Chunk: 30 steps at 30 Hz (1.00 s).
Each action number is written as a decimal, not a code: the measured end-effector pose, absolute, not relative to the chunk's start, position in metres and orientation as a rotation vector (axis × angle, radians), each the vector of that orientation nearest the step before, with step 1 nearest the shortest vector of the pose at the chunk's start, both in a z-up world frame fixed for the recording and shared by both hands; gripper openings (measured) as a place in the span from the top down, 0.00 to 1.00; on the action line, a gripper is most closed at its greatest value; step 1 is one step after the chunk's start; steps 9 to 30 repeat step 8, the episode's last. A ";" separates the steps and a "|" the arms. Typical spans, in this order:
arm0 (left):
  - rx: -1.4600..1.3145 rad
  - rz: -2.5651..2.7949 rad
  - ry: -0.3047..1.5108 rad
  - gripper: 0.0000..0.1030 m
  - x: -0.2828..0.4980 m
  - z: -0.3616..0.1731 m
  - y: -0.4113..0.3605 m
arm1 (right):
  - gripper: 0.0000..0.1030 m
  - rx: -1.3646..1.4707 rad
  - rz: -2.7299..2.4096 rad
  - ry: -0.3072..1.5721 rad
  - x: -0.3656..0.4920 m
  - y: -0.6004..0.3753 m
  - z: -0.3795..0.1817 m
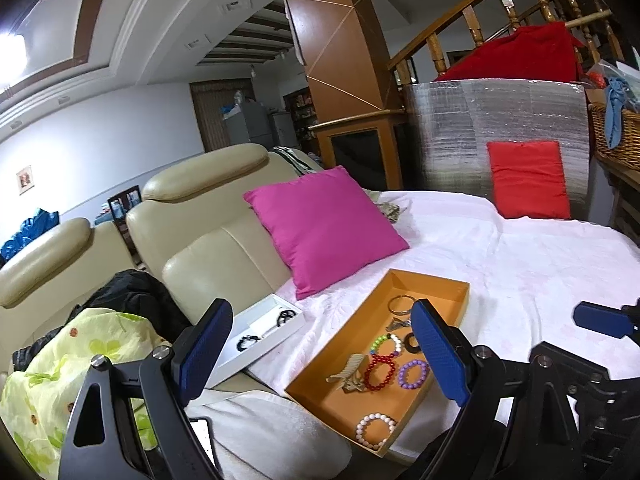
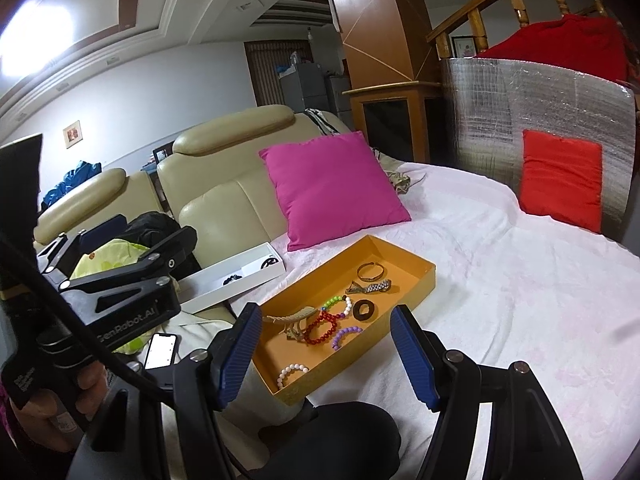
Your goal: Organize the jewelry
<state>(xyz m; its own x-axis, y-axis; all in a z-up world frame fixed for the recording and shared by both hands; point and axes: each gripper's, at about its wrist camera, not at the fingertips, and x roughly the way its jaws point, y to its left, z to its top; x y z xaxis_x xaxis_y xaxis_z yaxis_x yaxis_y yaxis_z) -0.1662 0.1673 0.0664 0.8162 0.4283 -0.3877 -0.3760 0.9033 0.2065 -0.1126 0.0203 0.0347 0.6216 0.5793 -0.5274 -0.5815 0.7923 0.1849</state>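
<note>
Both claws are released, empty: the left gripper (image 1: pixel 322 350) and right gripper (image 2: pixel 330 354) hang above the near end of the shallow orange cardboard tray (image 2: pixel 404 260) of beaded bracelets (image 2: pixel 320 326) on the white blanket (image 2: pixel 500 280). A white rectangular box (image 2: pixel 236 276) sits just left.

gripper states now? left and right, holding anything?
Left gripper: open, holding nothing, above the near end of the orange tray.
Right gripper: open, holding nothing, also over the tray's near end.

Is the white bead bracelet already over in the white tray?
No, the white bead bracelet lies in the near corner of the orange tray, while the white tray holds only dark pieces.
</note>
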 end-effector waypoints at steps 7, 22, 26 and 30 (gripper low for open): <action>0.044 0.324 0.459 0.12 -0.151 0.053 0.182 | 0.32 -0.043 0.675 0.614 -0.096 0.033 0.028; 0.049 0.327 0.460 0.12 -0.144 0.050 0.181 | 0.32 -0.048 0.665 0.619 -0.089 0.033 0.026; 0.049 0.327 0.460 0.12 -0.144 0.050 0.181 | 0.32 -0.048 0.665 0.619 -0.089 0.033 0.026; 0.049 0.327 0.460 0.12 -0.144 0.050 0.181 | 0.32 -0.048 0.665 0.619 -0.089 0.033 0.026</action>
